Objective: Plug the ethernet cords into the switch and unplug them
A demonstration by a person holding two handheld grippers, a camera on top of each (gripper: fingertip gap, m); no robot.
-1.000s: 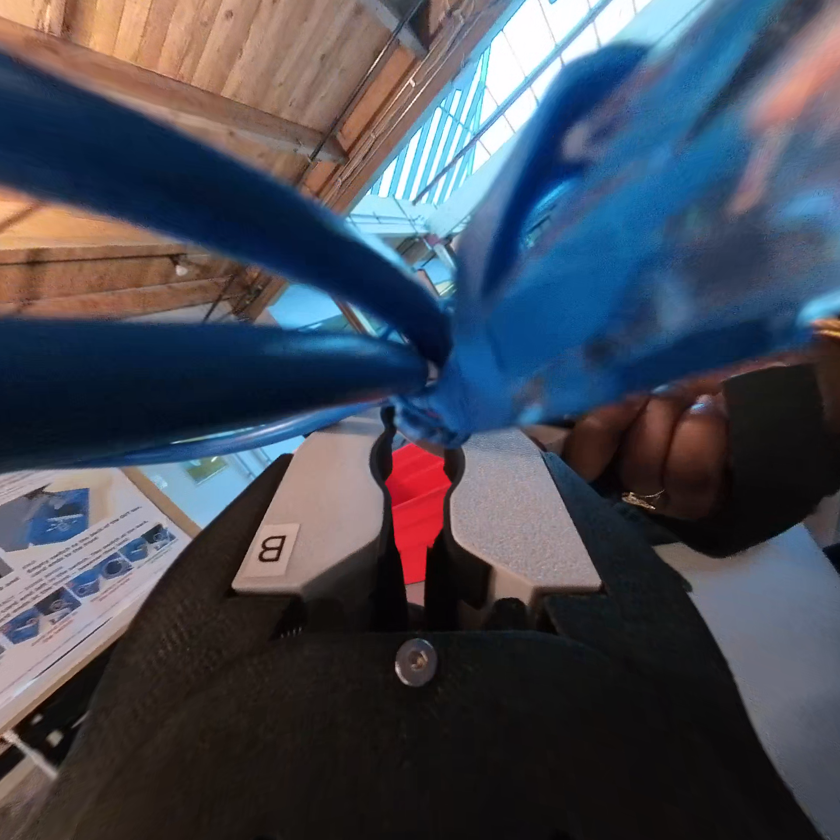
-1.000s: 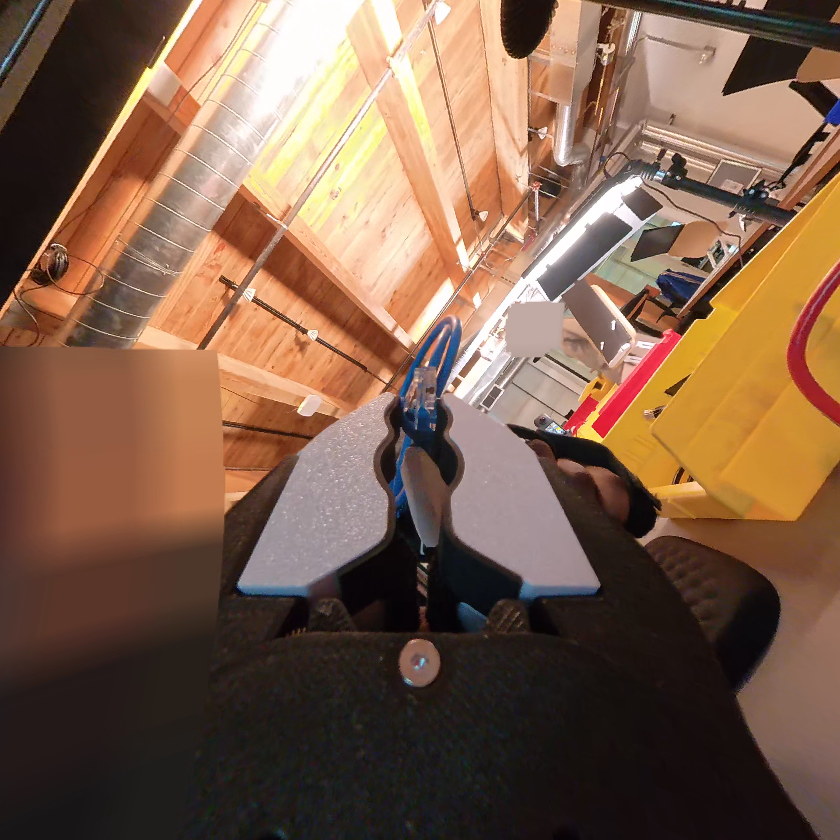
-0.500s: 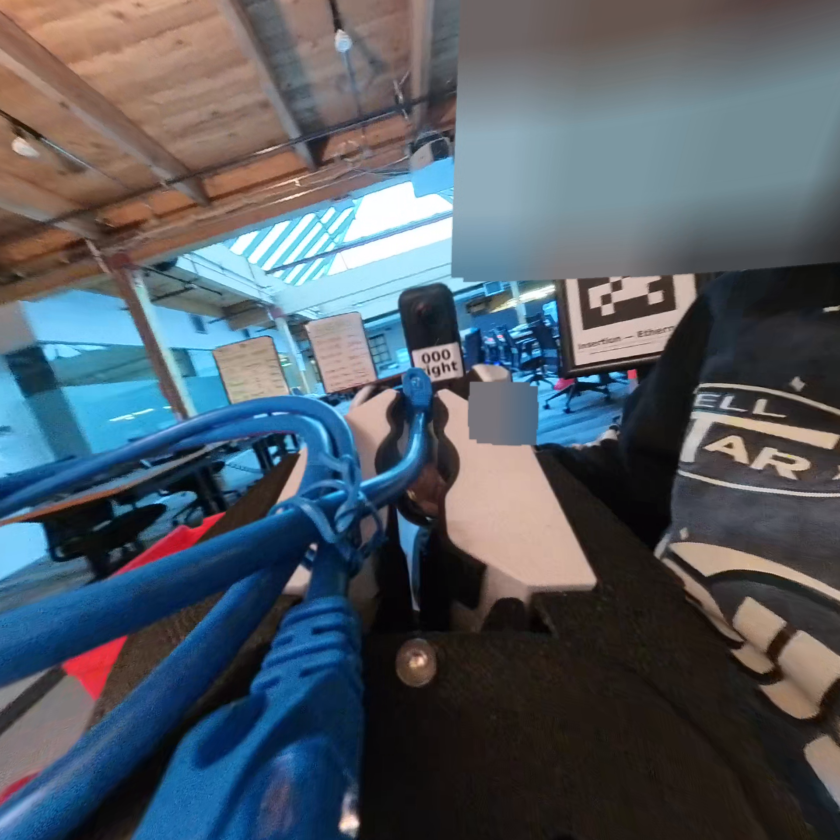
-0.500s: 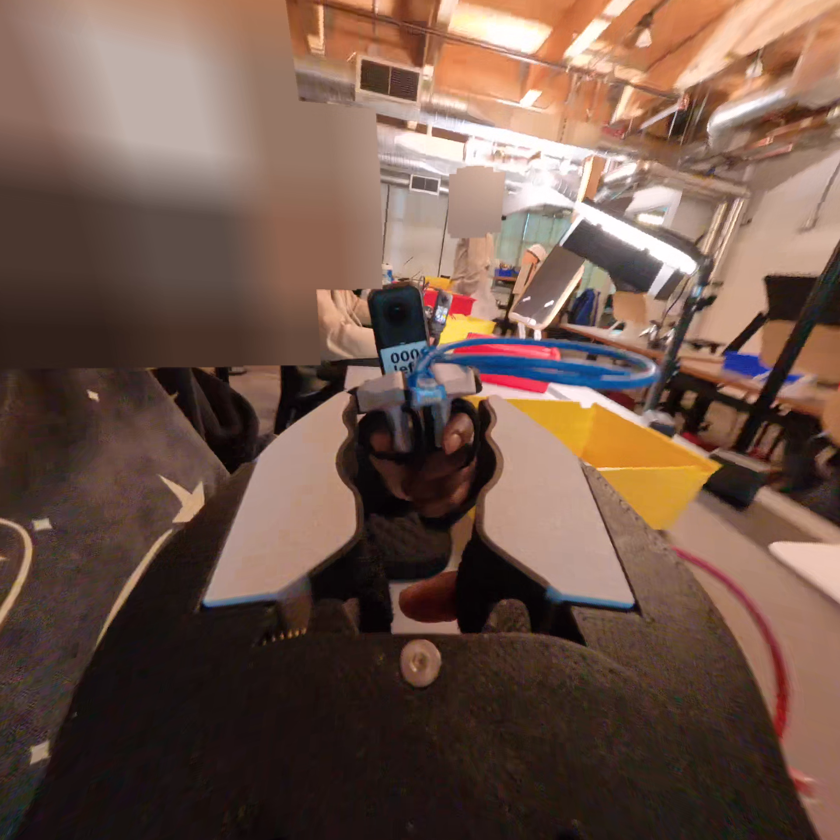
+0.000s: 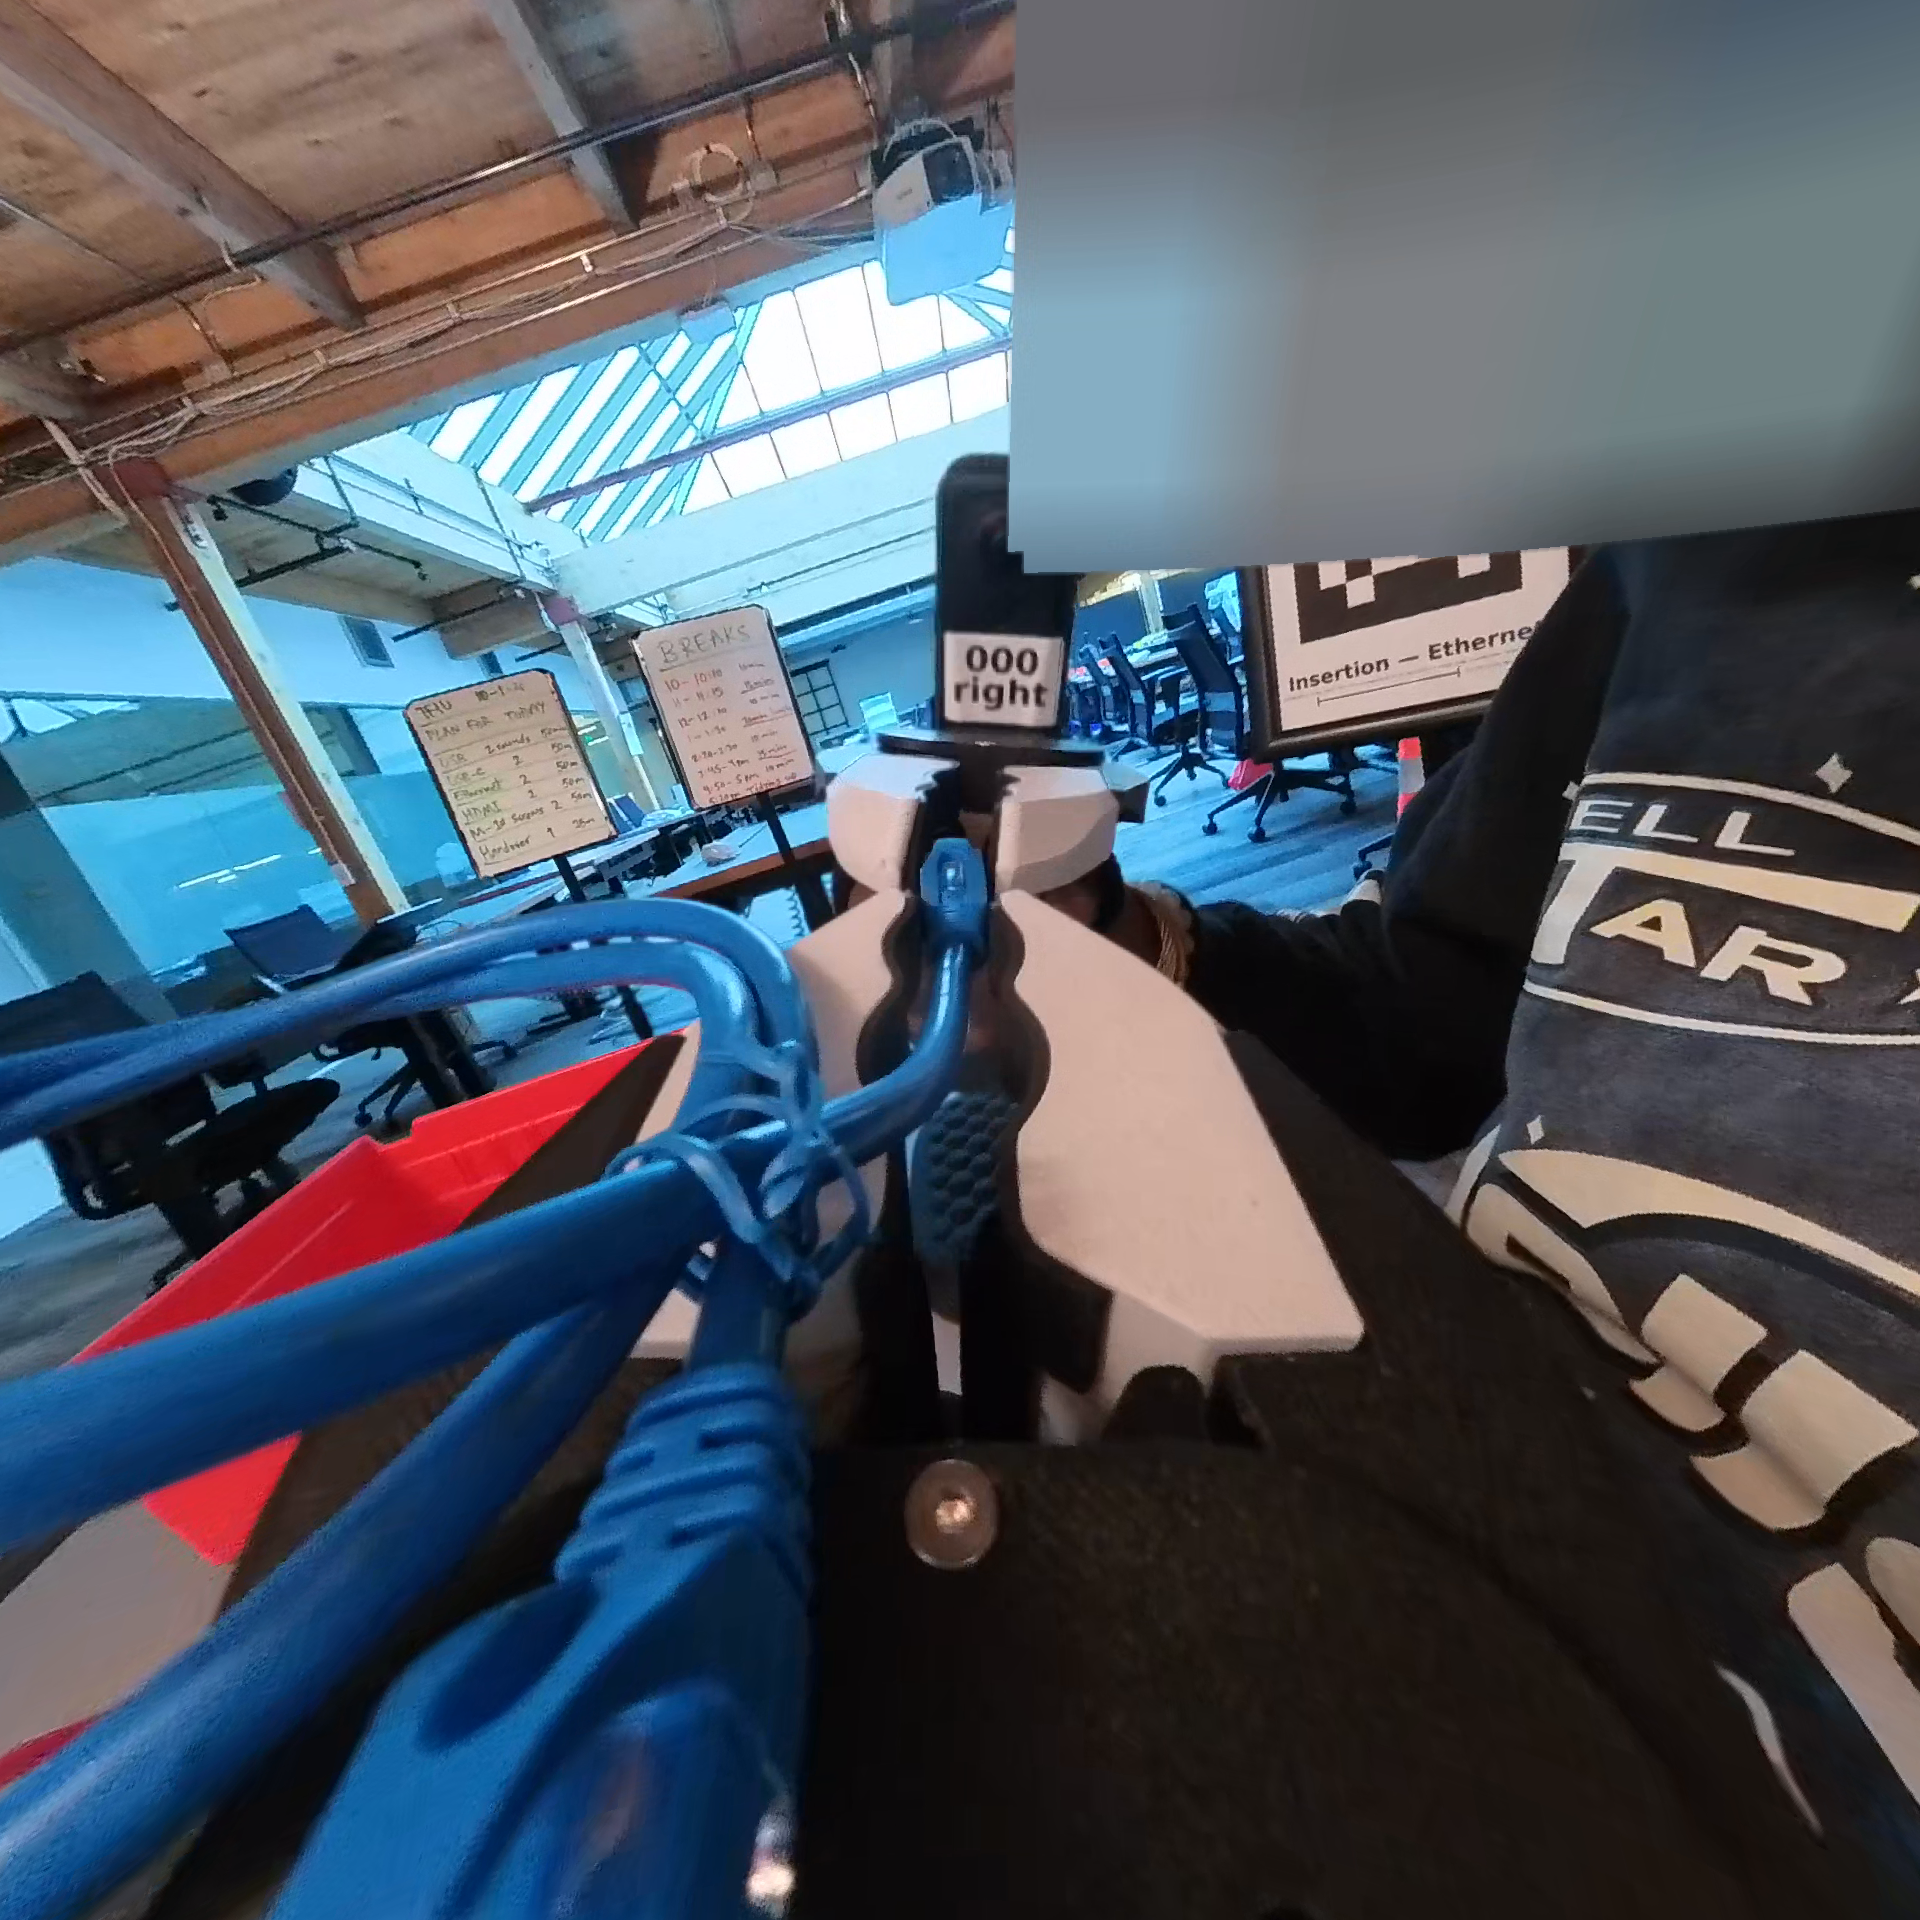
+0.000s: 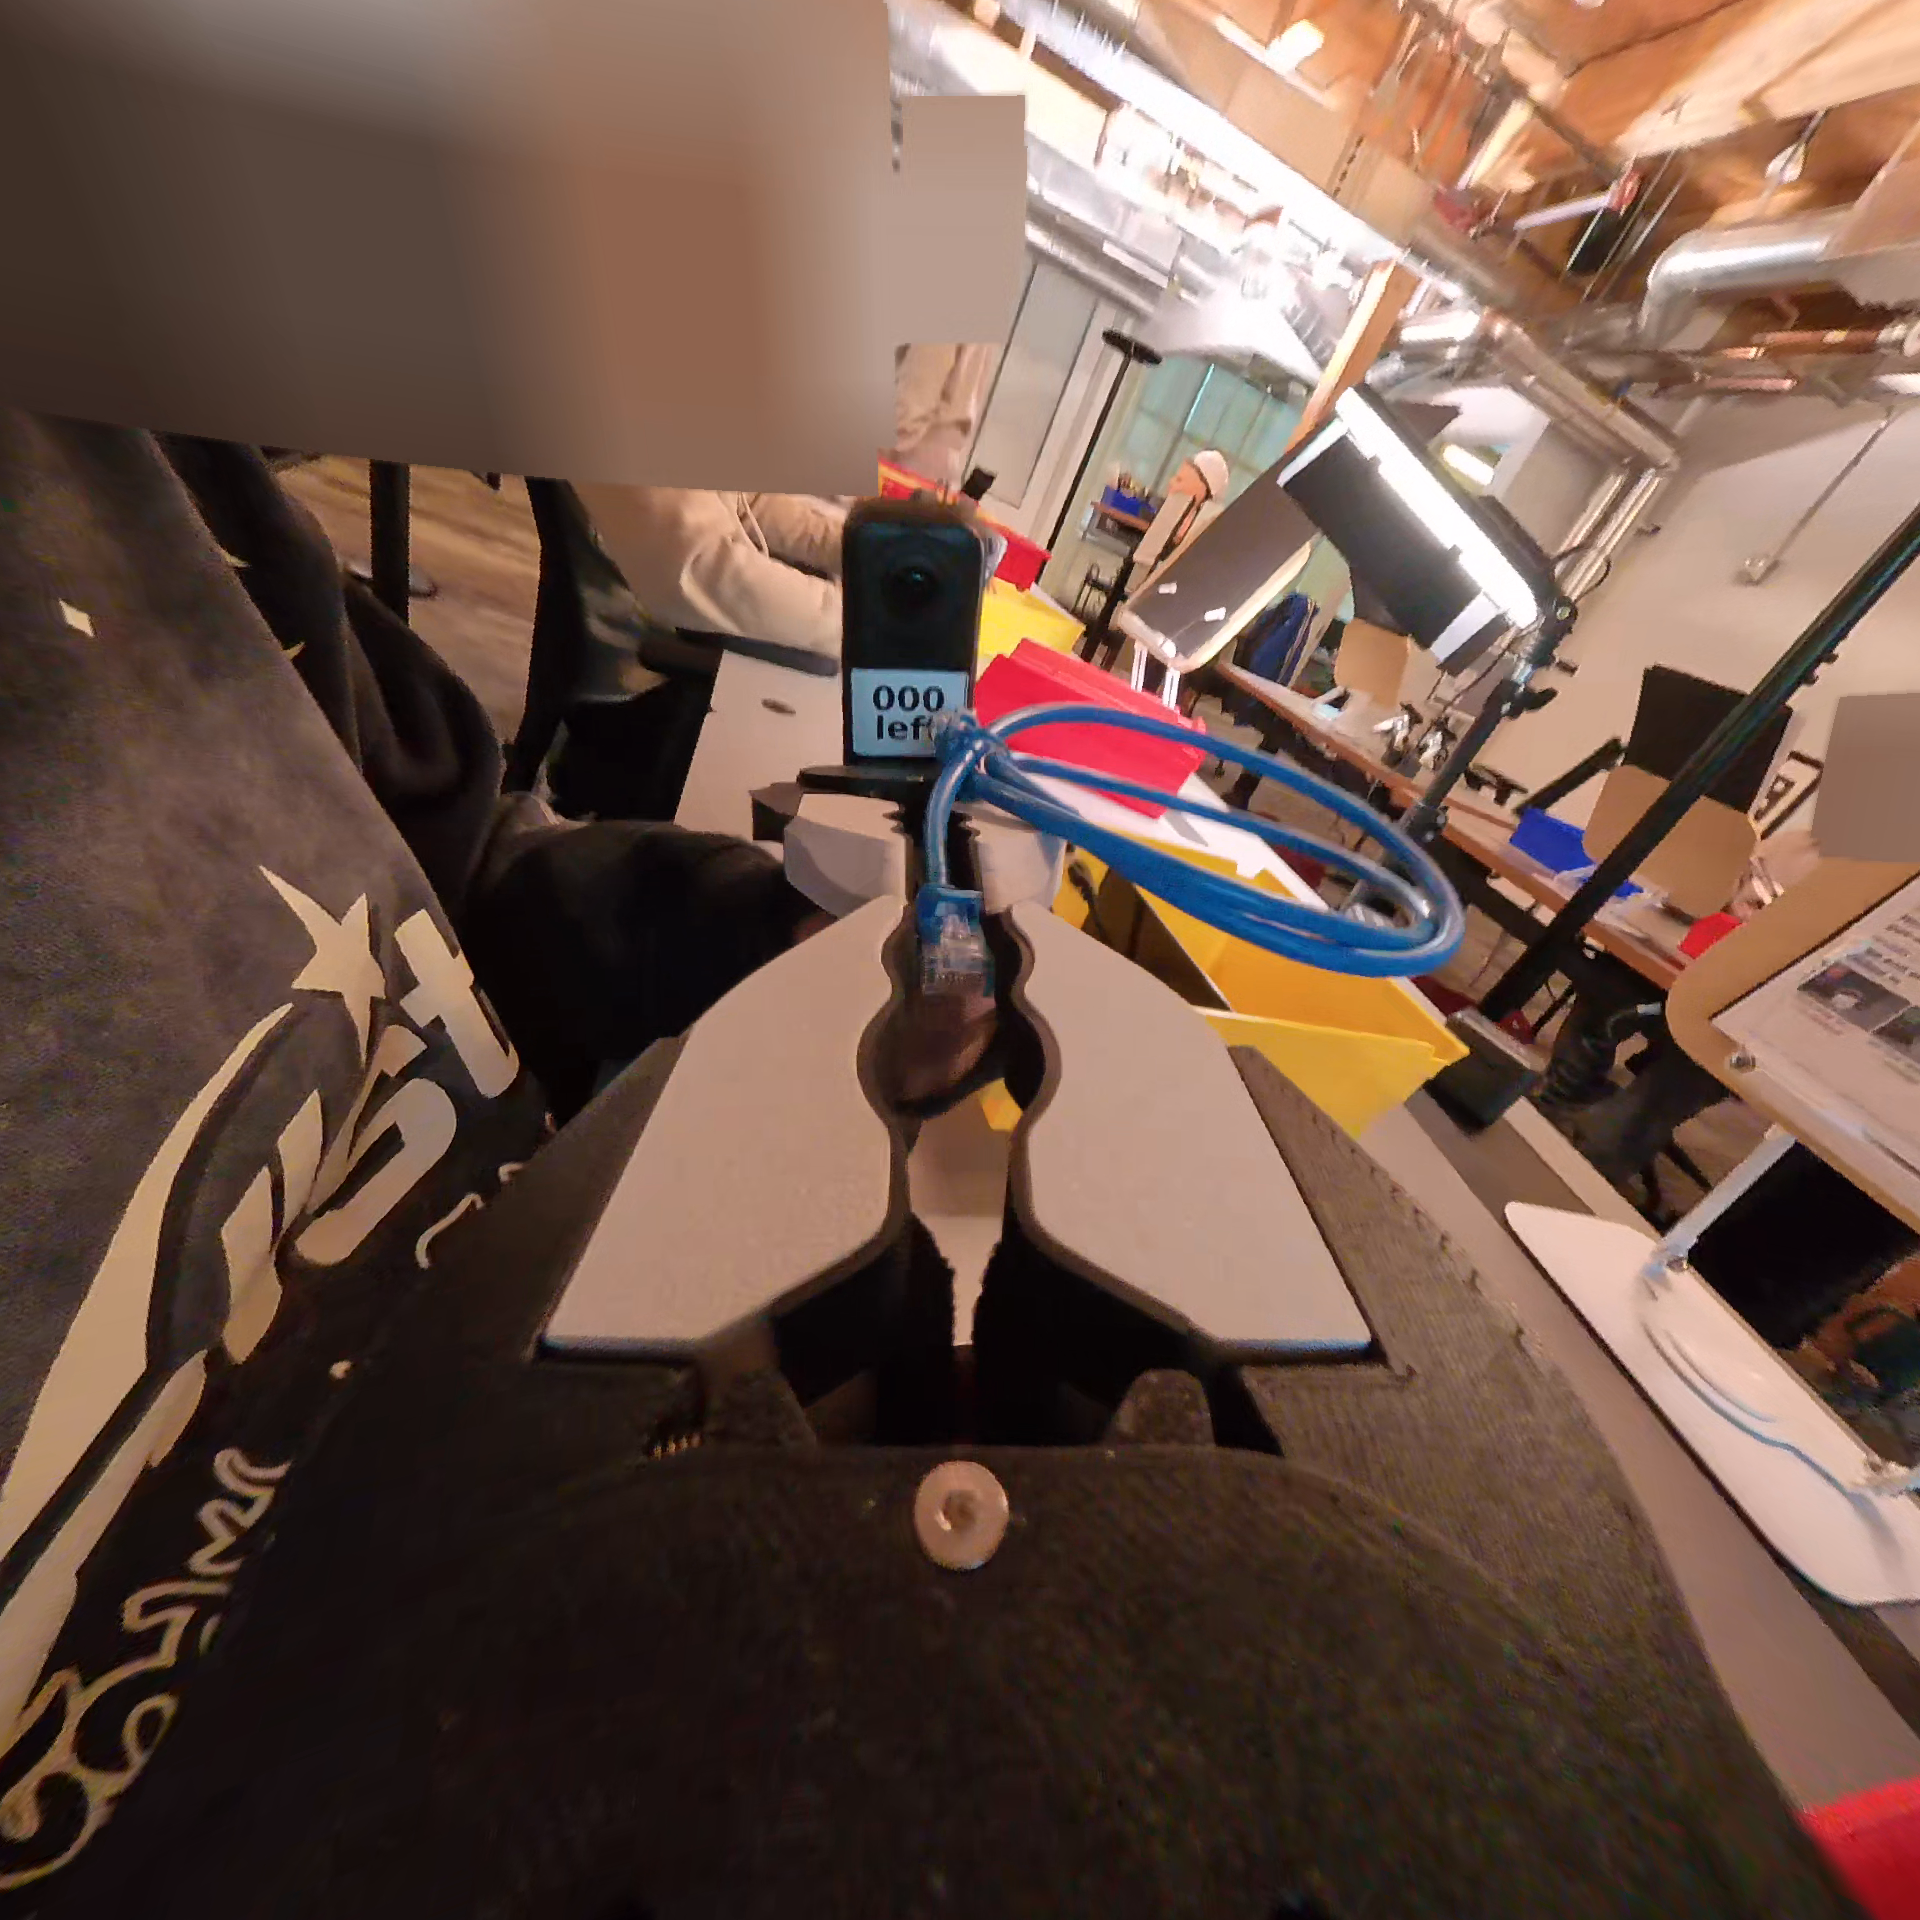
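Hiding left gripper (image 5: 951,940) fingertips: blue cord (image 5: 951,997).

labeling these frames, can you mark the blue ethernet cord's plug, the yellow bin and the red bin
blue ethernet cord's plug (image 6: 948,940), right wrist view, on the clear connector tip.
yellow bin (image 6: 1340,1023), right wrist view, on its near side wall.
red bin (image 5: 343,1236), left wrist view, on its sloping side wall.

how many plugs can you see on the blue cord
2. One plug sits between the right gripper fingertips, facing the left gripper, which pinches the cord behind it. The other plug hangs loose beside the left gripper's body.
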